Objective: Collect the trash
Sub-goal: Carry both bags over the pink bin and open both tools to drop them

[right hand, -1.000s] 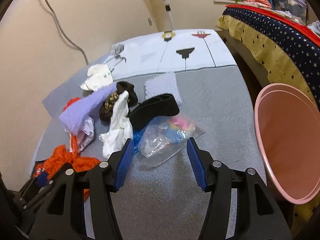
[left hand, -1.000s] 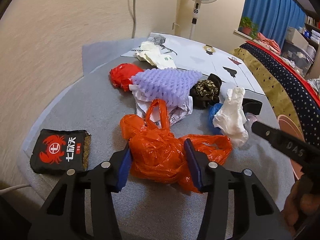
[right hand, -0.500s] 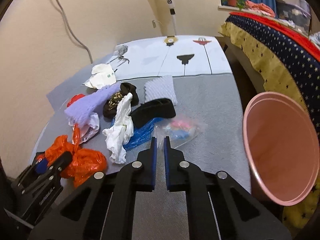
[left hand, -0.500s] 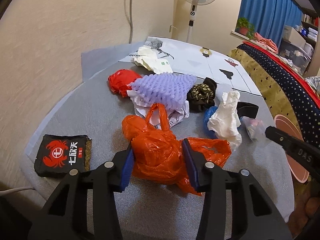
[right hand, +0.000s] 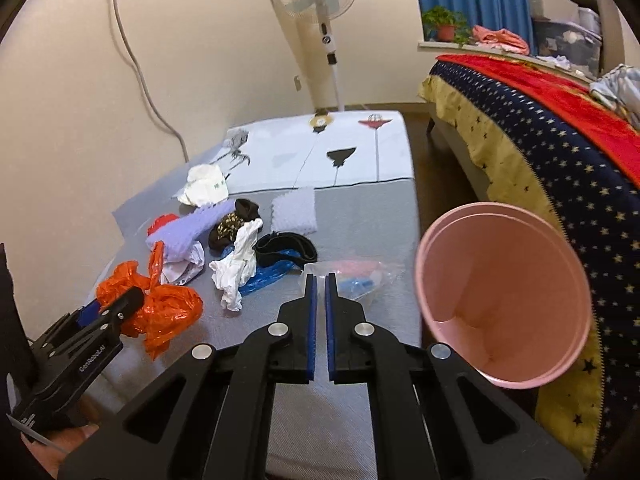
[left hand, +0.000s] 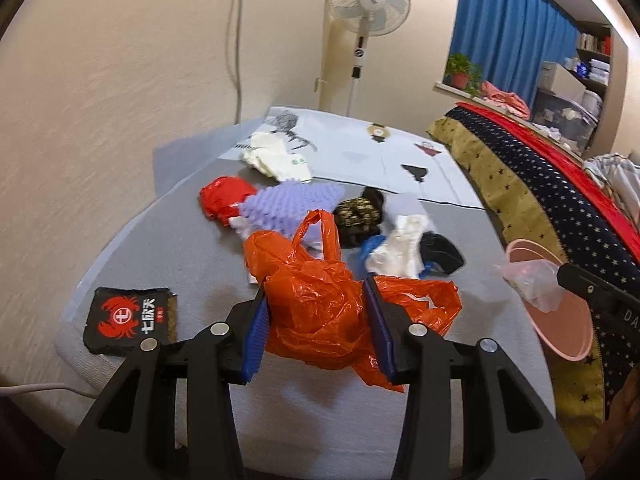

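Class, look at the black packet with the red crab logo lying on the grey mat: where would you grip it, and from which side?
Grip the black crab packet by its near edge, where it lies at the mat's edge. It lies flat, so jaws from straight above would likely find nothing to pinch; come in low from the front and close over that edge.

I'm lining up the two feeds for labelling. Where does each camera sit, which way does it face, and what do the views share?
Left wrist: on the left gripper, looking forward and down along its fingers, which clamp the orange bag; the right gripper enters at the right edge.
Right wrist: on the right gripper, facing forward and down, pinching a clear plastic bag beside the pink bin; the left gripper and part of a hand show at lower left.
Shared: orange bag, pink bin, the trash pile, the fan.
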`<state>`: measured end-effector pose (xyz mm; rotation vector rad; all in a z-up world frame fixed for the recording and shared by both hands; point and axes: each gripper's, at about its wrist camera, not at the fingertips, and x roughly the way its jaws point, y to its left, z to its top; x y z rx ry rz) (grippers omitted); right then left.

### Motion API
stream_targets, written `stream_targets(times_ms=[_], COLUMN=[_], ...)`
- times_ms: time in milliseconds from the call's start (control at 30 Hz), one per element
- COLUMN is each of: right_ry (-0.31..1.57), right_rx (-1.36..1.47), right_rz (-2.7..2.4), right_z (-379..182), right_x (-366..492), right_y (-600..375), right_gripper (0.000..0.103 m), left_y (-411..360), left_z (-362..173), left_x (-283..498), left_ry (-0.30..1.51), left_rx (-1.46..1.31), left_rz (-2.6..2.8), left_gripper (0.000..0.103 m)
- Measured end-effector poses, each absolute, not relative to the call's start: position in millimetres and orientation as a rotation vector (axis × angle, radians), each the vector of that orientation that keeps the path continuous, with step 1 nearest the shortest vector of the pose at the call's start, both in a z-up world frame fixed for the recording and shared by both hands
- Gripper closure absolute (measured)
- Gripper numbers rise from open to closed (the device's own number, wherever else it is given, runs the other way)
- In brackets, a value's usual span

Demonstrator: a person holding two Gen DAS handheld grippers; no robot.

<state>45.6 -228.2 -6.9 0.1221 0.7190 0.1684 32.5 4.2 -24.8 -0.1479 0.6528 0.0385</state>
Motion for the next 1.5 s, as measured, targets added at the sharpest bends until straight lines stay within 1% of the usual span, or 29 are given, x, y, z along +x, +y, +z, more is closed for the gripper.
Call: stream_targets(times_ms=[233,567,867,1167,1500], right_ry=[0.665,0.577,0.567,0.594,0.617], right_rx=[0.113,0.123,0.175,0.204,0.212], right_rz=[0.124,-0.024,-0.143,-0.203,-0.245], right_z=[14.9,43.9,43.6,31.9,21.0], right_x=[24.2,11.2,14.9,26.8,37.3], right_y=[-251.1,-308.4,-354.8,-380.9,-394.2], right_gripper=[0.099,0.099,0.099,0.099,0.099], left_y=[-18.7,-63.1,-120.8,-182.4,-217.3], left_z=[-8.0,12.5,11.5,-3.0,-21.7], left_x=[26.2,35.8,59.4,81.9,99.8], left_ry=[0.602,0.537,0.533,0.556,0.597], left_rx=[-0.109,-0.051,-0.012,0.030,0.030], left_rz=[-0.033,-0.160,-0.301,-0.424,-0.486], left_gripper=[0.059,0.059,0.059,0.059,0.059])
